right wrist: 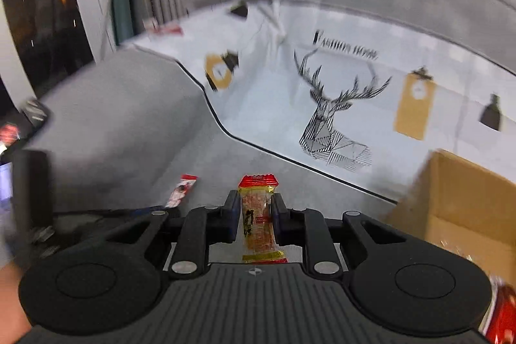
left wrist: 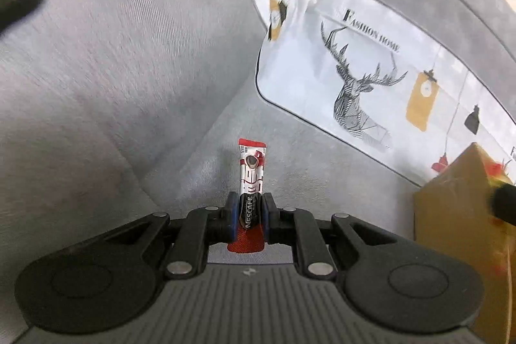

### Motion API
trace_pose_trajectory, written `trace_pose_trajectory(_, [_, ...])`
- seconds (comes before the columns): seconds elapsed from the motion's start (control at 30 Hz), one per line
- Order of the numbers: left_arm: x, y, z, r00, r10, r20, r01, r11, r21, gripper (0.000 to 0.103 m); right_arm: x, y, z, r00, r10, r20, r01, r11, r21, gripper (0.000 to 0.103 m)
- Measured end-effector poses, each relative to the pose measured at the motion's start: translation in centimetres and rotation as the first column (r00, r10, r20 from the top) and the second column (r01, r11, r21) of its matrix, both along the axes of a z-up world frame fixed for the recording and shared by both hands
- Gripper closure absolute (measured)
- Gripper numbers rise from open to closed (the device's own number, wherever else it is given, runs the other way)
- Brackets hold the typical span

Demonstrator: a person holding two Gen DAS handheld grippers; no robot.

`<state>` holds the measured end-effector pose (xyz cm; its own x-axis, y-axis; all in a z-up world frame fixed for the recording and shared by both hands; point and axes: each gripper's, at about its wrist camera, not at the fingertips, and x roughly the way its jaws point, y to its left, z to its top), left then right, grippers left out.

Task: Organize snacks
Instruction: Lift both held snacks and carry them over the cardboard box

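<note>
My left gripper (left wrist: 251,208) is shut on a red-and-white Nescafe coffee stick (left wrist: 252,170), which stands up between the pads above a grey sofa seat (left wrist: 306,176). My right gripper (right wrist: 256,211) is shut on a yellow snack packet with red ends (right wrist: 259,215), held upright over the same seat. In the right wrist view the coffee stick (right wrist: 182,191) shows at the lower left, in the other gripper. An open cardboard box (right wrist: 458,202) sits to the right; its corner (left wrist: 458,215) also shows in the left wrist view.
A white cushion with a deer print (left wrist: 354,79) leans on the sofa back, its deer print (right wrist: 332,118) clear in the right wrist view too. A grey armrest (left wrist: 113,70) rises on the left. A red can (right wrist: 500,318) lies at the lower right. A hand (right wrist: 9,305) is at the lower left.
</note>
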<state>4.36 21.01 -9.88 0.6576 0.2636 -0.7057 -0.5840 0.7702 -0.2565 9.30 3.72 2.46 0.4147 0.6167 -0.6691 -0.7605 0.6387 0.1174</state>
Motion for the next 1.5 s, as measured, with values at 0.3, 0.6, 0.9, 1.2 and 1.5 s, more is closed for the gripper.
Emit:
trace_pose_trajectory(0.3, [-2.4,-3.3,5.2,0.997,-0.046,0.055,0.041,0.996,0.082,0.088,-5.4,-10.7,2.1,0.977,-0.173,0.126,0.144,0.966,0.216,0.081])
trace_pose_trajectory(0.6, [-2.0,-6.7,6.6,0.989,-0.121,0.080,0.112,0.987,0.114,0.088,-5.8,-12.4,2.7,0.946,-0.267,0.182,0.206,0.933,0.296,0.081])
trace_pose_trajectory(0.9, [-0.7,-7.2,6.0,0.984,-0.162,0.076,0.154,0.983,0.104,0.088,-4.9,-13.4,2.3,0.937,-0.303,0.176,0.245,0.926,0.288,0.081])
trace_pose_trajectory(1.2, [-0.5,-7.1,5.9,0.977,-0.190,0.101,0.179,0.978,0.106,0.088,-4.0,-14.6,2.1,0.925,-0.347,0.155,0.289,0.907,0.306,0.081])
trace_pose_trajectory(1.5, [-0.5,-8.8,6.9,0.941,-0.277,0.195,0.252,0.957,0.146,0.088,-3.5,-15.7,2.3,0.910,-0.384,0.157,0.320,0.890,0.324,0.081])
